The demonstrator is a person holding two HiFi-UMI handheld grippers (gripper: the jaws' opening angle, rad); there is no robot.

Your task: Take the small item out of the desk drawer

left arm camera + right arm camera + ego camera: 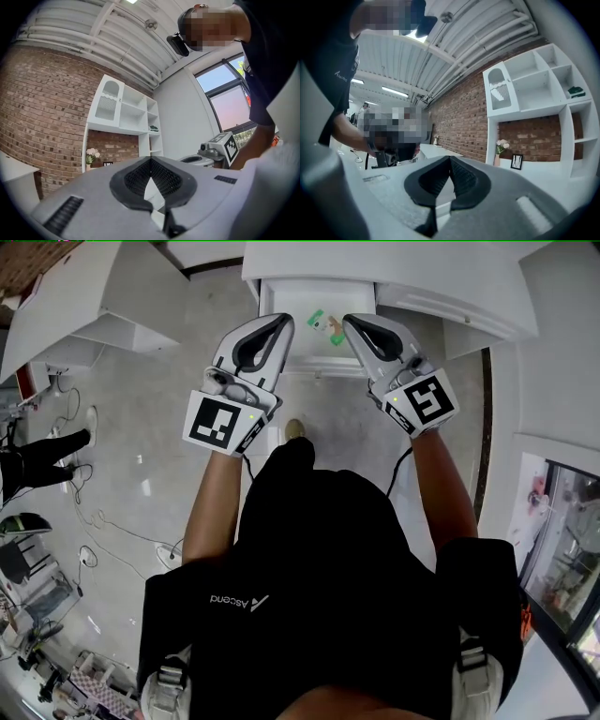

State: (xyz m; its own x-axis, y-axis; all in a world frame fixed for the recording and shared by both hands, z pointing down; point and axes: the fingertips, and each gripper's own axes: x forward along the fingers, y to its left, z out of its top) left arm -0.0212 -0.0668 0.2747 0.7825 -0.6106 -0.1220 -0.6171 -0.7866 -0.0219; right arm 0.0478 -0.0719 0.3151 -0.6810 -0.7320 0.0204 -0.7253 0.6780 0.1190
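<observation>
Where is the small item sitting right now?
In the head view, the small item lies in the open desk drawer at top centre, between the left gripper and the right gripper, nearer the right one.

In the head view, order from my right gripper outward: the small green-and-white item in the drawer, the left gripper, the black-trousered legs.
1. Small green-and-white item, in the white drawer, just left of the right gripper.
2. Left gripper, farther left across the drawer.
3. Black-trousered legs, far left on the floor.
</observation>
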